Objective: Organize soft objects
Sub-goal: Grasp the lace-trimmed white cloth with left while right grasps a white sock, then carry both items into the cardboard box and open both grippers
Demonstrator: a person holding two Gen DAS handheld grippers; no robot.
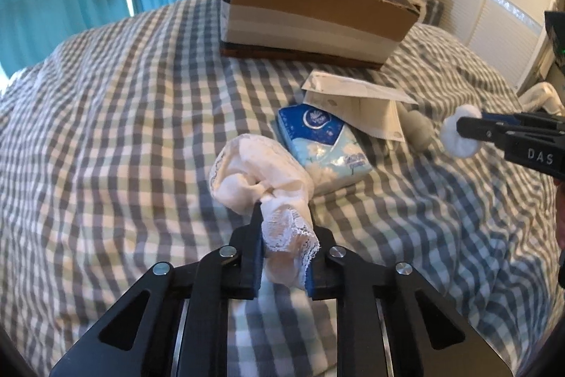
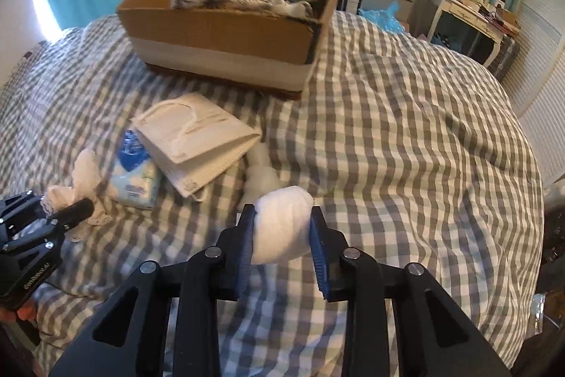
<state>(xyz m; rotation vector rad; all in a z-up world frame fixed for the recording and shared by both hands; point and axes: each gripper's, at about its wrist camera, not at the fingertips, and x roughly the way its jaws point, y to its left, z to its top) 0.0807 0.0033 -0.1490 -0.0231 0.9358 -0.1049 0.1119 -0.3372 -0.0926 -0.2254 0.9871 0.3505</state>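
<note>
White lace cloth is pinched in the left claw, and the right claw is closed on a soft white roll; both are held above the checked bed, probably to carry them to the cardboard box. A tissue pack and folded masks lie between, not yet packed.

left wrist view looks forward along its fingers, close above the checked bed, toward the cardboard box. right wrist view faces likewise from the opposite side; both share the tissue pack.
</note>
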